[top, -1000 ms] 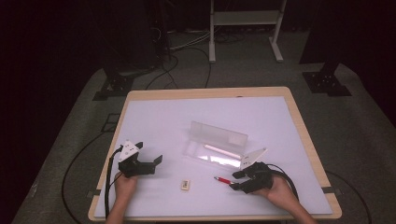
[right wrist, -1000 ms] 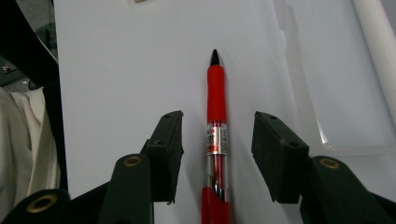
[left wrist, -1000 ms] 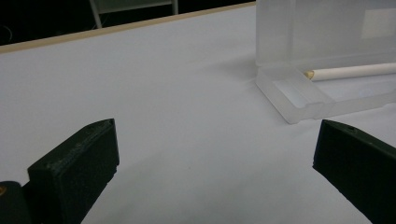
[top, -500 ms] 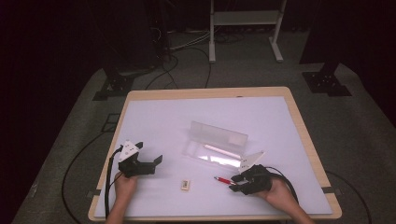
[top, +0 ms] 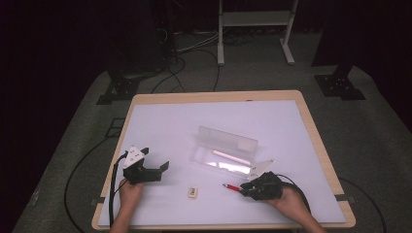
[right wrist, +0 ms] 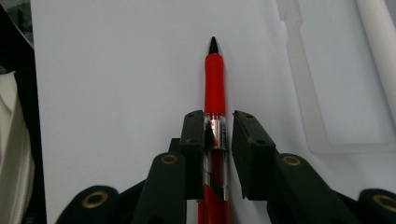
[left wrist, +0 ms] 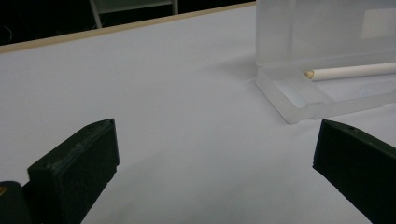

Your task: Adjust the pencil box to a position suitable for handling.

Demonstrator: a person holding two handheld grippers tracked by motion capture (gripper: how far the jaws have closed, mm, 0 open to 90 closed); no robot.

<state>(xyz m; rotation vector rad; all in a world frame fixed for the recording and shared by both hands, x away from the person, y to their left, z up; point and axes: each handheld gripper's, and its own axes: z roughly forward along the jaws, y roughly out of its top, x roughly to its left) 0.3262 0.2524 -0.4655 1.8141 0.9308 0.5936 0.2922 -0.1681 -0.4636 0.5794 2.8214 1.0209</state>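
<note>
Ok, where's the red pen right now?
The red pen lies near the table's front edge in the high view, between the right gripper's jaws, right of the small eraser and before the clear case.

High view: fixed above person's side, looks forward and down, far; whole desk (top: 160,116) in frame. Left tool view: low over desk, near, looks along surface toward clear case (left wrist: 327,51) end holding white stick (left wrist: 355,71). Right tool view: steep, very near, along red pen (right wrist: 215,84); case edge at right. All three share case and stick.
</note>
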